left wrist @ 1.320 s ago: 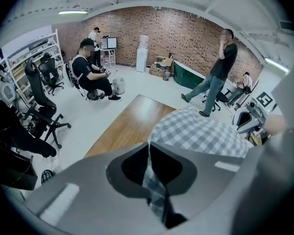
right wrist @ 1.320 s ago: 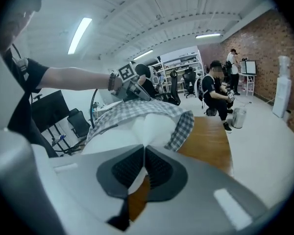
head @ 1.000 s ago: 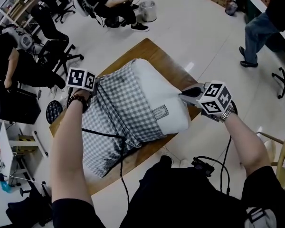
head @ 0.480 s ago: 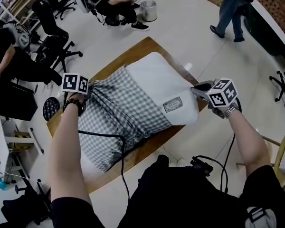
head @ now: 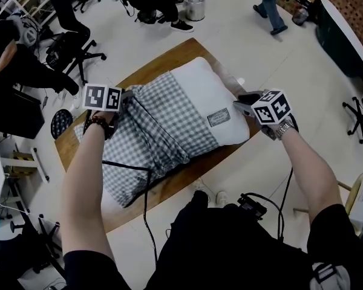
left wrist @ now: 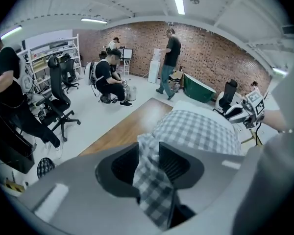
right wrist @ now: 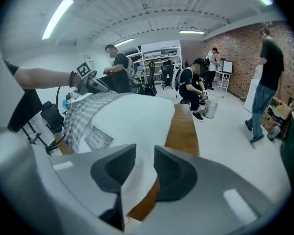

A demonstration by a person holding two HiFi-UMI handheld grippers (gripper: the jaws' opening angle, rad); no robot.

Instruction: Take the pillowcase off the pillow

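Pillow (head: 209,95): plump, white; long axis laid diagonally on wood counter (head: 163,62).
Pillowcase (head: 151,132): checked cloth, bunched leftward.
Left claw (left wrist: 148,151): just opened narrowly; pillowcase between.
Right claw (right wrist: 145,153): likewise; pillow between.

The pillowcase (head: 157,132) is soft checked woven cloth; the pillow (head: 209,89) smooth white fabric; the table (head: 163,62) varnished wood; the floor (head: 242,35) glossy.

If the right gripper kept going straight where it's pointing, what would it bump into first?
The white pillow. Its corner sits between the jaws of the right gripper, and those jaws have just been opening. Going straight on, it would probably push into the pillow's bulk first.
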